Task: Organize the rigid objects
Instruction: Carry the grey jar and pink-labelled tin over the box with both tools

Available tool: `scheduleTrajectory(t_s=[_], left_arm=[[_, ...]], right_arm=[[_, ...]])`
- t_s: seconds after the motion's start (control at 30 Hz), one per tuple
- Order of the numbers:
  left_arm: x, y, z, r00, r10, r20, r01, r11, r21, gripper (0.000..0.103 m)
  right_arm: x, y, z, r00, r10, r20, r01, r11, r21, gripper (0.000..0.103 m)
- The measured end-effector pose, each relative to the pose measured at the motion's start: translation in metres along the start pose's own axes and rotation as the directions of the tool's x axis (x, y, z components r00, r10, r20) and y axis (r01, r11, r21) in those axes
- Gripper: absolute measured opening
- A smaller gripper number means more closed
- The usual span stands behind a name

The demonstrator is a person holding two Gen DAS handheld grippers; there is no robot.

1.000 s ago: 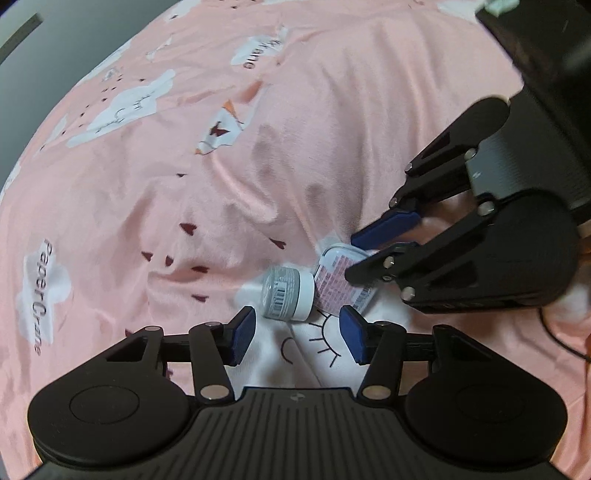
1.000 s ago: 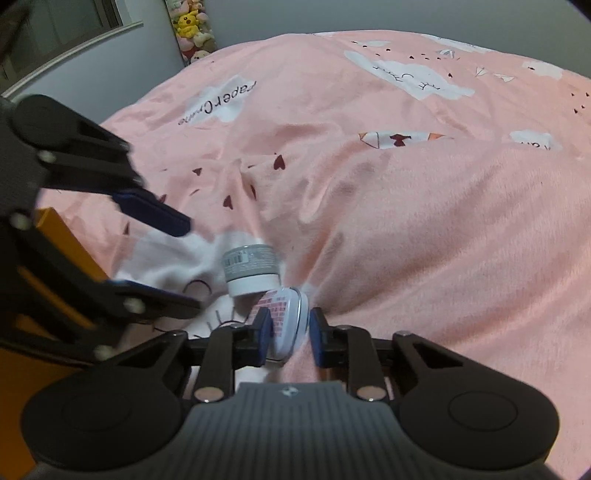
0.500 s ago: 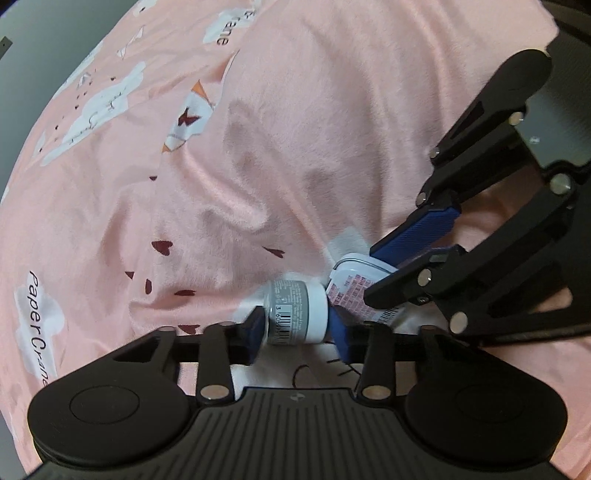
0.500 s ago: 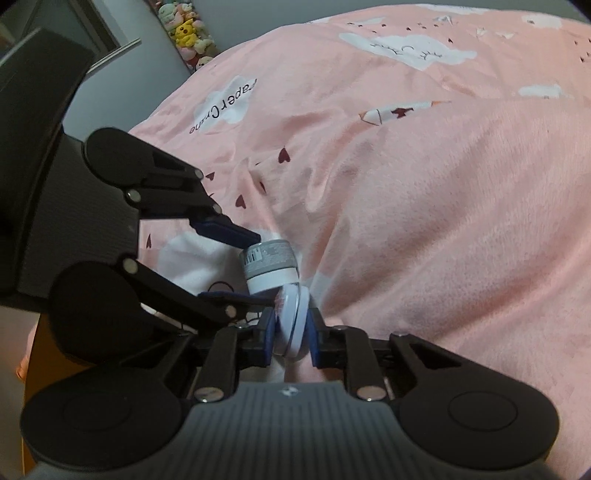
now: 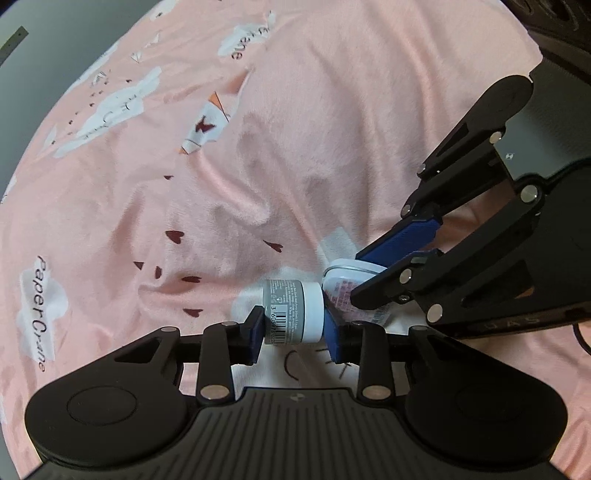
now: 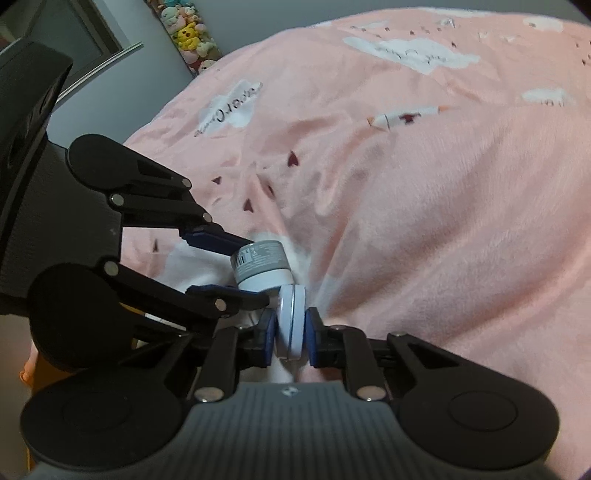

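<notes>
Left gripper (image 5: 294,334) closing on my grey jar (image 5: 291,312), pads touching it; right gripper (image 6: 290,332) clamps the flat white tin (image 6: 291,319). Both mid-bed on pink blanket (image 5: 295,147).

Pink printed blanket (image 5: 295,155); plush toys (image 6: 186,33) by grey wall (image 6: 122,22).

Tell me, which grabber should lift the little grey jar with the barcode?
The left gripper. Its jaws are closing with the grey jar between them, pads on its ends. The right gripper already pinches the flat white tin.
</notes>
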State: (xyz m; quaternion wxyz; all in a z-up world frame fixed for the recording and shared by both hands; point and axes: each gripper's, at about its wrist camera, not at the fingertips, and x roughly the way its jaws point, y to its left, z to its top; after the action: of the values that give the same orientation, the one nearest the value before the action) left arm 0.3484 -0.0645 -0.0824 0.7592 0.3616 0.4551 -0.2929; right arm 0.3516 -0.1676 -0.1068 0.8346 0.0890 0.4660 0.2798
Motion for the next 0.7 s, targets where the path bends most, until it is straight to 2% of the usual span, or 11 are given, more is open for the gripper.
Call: scheduleTrajectory(t_s=[0.3, 0.4, 0.7], left_arm=[[-0.073, -0.016, -0.014, 0.996, 0.028, 0.084, -0.023, 0.998, -0.053, 0.038], [-0.099, -0.018, -0.024, 0.994, 0.012, 0.109, 0.000, 0.994, -0.107, 0.038], [-0.166, -0.027, -0.077, 0.989, 0.075, 0.129, -0.051, 0.982, -0.183, 0.038]], right_arm=[[-0.045, 0.027, -0.006, 0.997, 0.008, 0.078, -0.005, 0.999, -0.042, 0.016], [-0.058, 0.040, -0.010, 0.996, 0.015, 0.091, -0.010, 0.999, -0.054, 0.016], [-0.103, 0.094, -0.020, 0.989, 0.048, 0.140, -0.026, 0.987, -0.157, 0.016]])
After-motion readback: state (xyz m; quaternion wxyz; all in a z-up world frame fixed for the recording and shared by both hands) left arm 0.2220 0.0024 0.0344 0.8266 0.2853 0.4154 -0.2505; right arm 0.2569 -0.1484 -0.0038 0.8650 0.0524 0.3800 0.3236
